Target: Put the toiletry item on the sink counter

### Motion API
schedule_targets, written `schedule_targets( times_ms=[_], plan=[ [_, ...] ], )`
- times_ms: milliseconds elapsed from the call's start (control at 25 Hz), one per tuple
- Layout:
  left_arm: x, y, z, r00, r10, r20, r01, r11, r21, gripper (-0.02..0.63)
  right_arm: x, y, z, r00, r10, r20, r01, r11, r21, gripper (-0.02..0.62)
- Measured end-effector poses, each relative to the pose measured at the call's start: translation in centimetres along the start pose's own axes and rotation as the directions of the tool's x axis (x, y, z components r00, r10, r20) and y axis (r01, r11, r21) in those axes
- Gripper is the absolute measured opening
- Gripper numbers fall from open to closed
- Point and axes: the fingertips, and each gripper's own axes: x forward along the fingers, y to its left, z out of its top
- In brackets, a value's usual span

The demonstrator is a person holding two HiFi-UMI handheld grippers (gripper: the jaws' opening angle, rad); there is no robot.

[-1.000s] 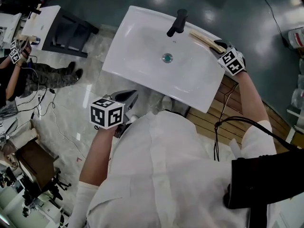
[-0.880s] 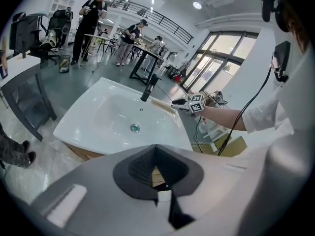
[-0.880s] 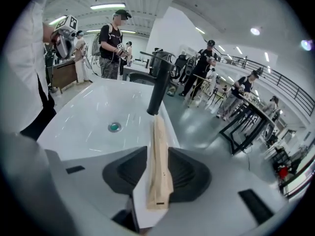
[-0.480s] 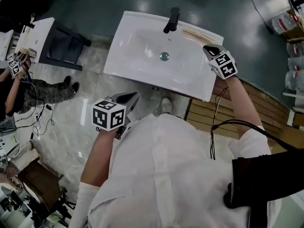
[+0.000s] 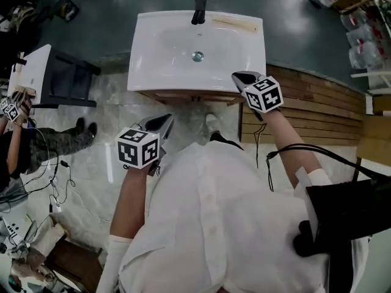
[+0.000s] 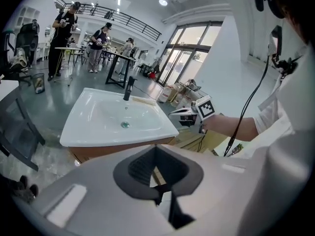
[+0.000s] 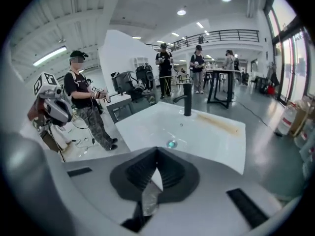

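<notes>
A long tan toiletry item (image 5: 235, 23) lies flat on the back right of the white sink counter (image 5: 146, 78), just right of the black faucet (image 5: 199, 9). The left gripper view shows it (image 6: 143, 101) too, and so does the right gripper view (image 7: 221, 123). My right gripper (image 5: 241, 77) hovers at the counter's front right corner, apart from the item, shut with nothing between its tips. My left gripper (image 5: 162, 124) hangs in front of the sink over the floor, shut and empty.
A second white counter on a dark stand (image 5: 36, 72) stands at the left. Wooden boards (image 5: 317, 96) lie right of the sink, with wrapped bottles (image 5: 360, 35) beyond. Several people stand in the background (image 7: 81, 97). A black cable (image 5: 287, 154) runs along my right arm.
My right gripper has pulled back from the item at the counter's back right to the front right corner, and its jaws have closed. The item stays on the counter. The left gripper has barely moved.
</notes>
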Motion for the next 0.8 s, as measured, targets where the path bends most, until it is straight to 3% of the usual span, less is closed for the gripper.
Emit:
schedule_targets(
  times_ms=[160,440,800],
  plan=[
    [-1.5,-0.5,-1.8,1.000,-0.025,-0.003,0.025,0.999,0.026,0.006,-1.4,5.6,-0.9,0.999,-0.012,0.038,0.009,0.998,0.068,0.005],
    [-4.0,-2.3,-5.4,0.997,-0.070,-0.022,0.071,0.995,0.066,0.006,-4.2,14.9,-2.3,0.998,0.010,0.069,-0.015,0.997,0.082,0.005],
    [-4.9,-5.3,-10.7,0.986,-0.130,-0.104,0.140,0.986,0.095,0.006,-6.6,23.5,-4.4,0.996,0.063,0.055,-0.065,0.998,0.027,0.005]
  ],
)
